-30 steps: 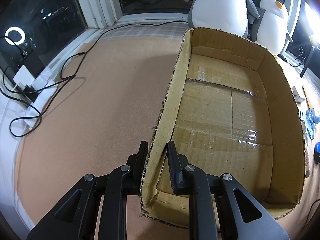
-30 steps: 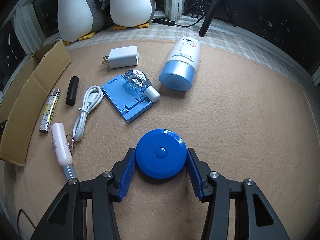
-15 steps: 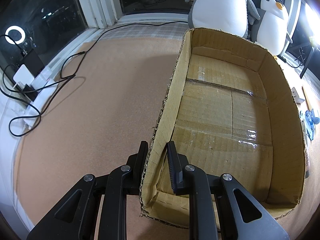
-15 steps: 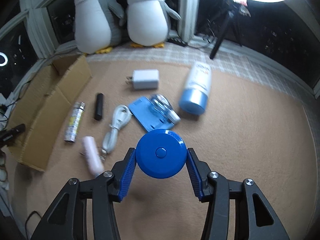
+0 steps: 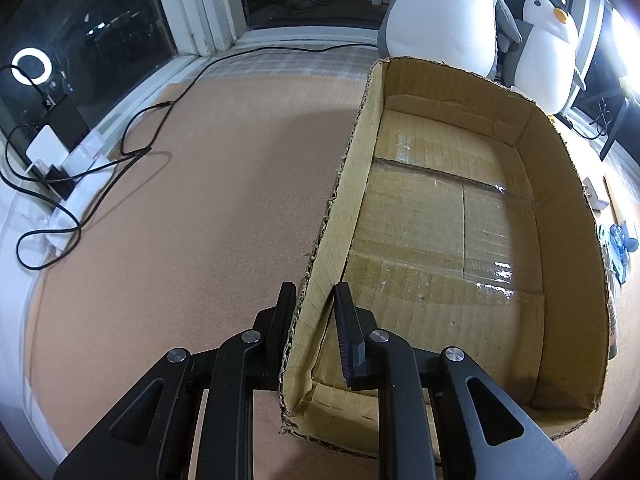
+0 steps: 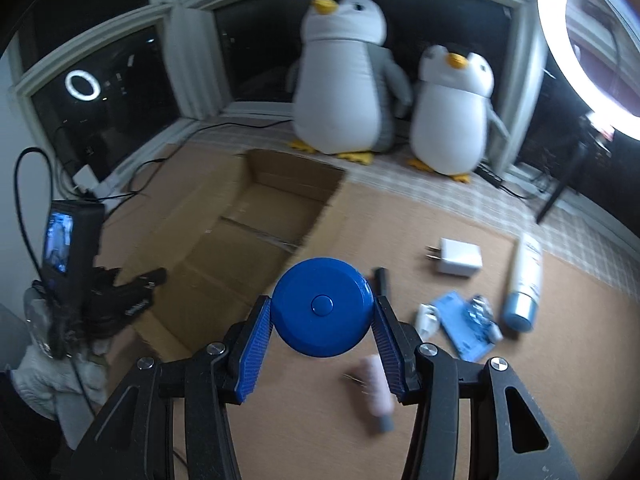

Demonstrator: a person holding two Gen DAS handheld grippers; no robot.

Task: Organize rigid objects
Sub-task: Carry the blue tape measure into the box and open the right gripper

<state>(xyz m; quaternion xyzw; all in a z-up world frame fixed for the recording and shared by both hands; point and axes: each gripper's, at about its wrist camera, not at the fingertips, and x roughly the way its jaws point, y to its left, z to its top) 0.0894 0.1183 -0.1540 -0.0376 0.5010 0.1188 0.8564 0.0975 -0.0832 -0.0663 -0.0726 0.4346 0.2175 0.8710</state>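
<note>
My left gripper [image 5: 316,312] is shut on the near left wall of the open cardboard box [image 5: 352,184], one finger inside and one outside; the box holds nothing. My right gripper [image 6: 322,312] is shut on a round blue disc [image 6: 322,306] and holds it in the air, to the right of the box [image 6: 240,232]. The left gripper [image 6: 132,292] also shows at the box's near corner in the right wrist view. On the mat lie a white charger [image 6: 458,258], a white-and-blue tube [image 6: 524,286], a blue stand [image 6: 460,330], a pink tube [image 6: 374,390] and a black stick [image 6: 382,280].
Two plush penguins [image 6: 344,76] stand behind the box by the window. A ring light [image 6: 588,36] glows at upper right. Cables and a power strip [image 5: 64,160] lie along the left edge of the mat.
My right gripper has lifted the blue disc off the mat and swung left toward the box. The left gripper and the box have not moved.
</note>
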